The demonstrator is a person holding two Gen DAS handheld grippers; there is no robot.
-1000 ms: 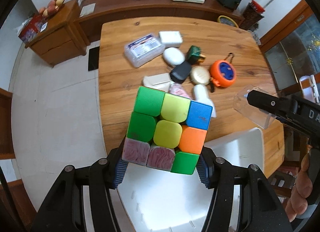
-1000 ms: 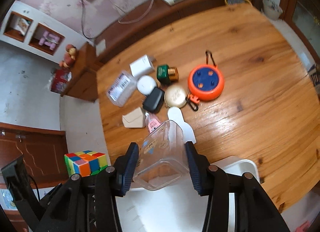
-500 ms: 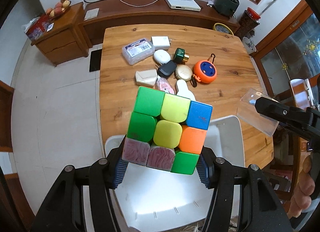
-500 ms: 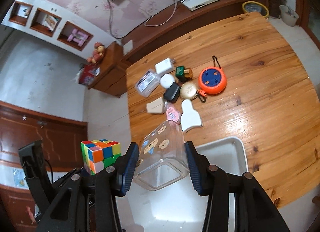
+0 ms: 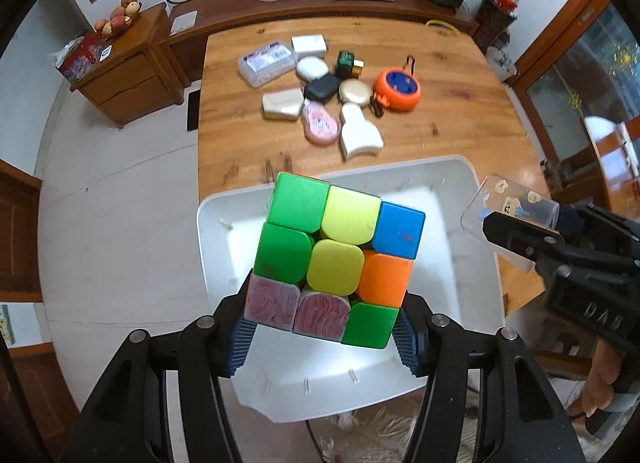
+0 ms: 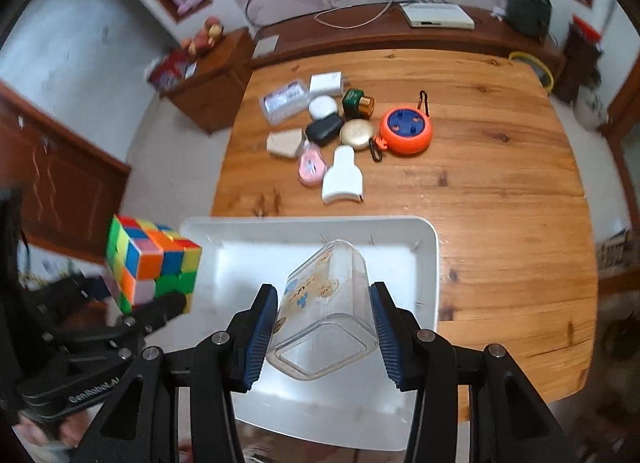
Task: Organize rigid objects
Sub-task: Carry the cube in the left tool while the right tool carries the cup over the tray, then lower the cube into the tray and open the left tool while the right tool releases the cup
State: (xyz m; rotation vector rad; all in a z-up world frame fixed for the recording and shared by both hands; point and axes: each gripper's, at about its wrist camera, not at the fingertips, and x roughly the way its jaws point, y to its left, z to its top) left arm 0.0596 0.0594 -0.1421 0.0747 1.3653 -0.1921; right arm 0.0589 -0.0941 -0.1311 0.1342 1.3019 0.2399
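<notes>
Over the white tray at the counter's near edge, both tongs have pulled back from the pile; left tongs clenched on the puzzle cube, right tongs clenched on the clear jar; both likely ready to drop in; remaining small items clustered mid-counter; wooden sideboard, tiled floor.

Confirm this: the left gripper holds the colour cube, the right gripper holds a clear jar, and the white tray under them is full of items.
Wrong on the tray. The left gripper does hold the cube and the right gripper the clear jar, but the right wrist view shows nothing lying in the white tray; the small items sit on the table.
</notes>
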